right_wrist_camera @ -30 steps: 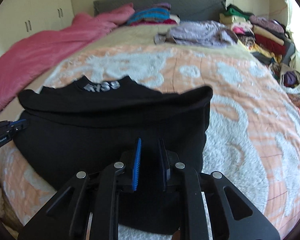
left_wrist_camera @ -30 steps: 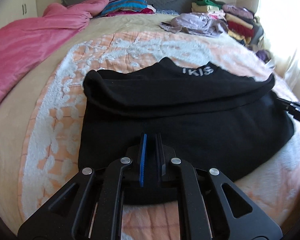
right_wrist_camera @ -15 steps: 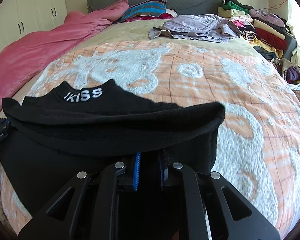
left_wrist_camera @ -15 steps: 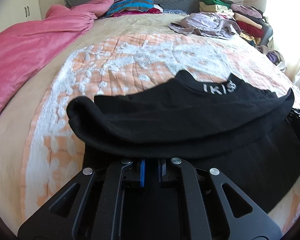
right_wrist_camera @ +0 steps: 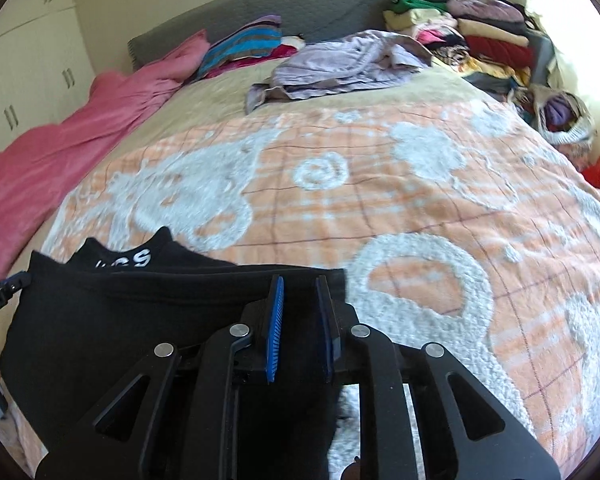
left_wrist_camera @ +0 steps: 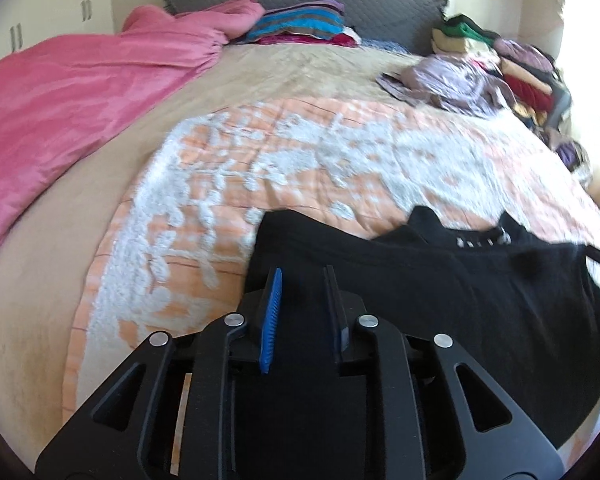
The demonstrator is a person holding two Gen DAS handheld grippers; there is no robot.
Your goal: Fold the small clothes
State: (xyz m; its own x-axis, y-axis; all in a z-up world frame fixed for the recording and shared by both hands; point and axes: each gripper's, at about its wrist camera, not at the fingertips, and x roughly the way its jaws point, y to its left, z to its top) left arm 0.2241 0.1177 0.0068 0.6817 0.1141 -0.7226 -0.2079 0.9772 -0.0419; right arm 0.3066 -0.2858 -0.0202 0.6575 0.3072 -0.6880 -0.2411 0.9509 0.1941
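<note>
From my left gripper (left_wrist_camera: 302,274), fingers parted and holding nothing above the black garment (left_wrist_camera: 440,300), to my right gripper (right_wrist_camera: 299,282), likewise parted and empty, the garment lies folded on the orange-and-white blanket (right_wrist_camera: 420,208).

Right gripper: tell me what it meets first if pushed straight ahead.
The right gripper, jaws open, sits at the black garment's folded far edge; beyond that, likely only the orange-and-white blanket, though depth is unclear.
</note>
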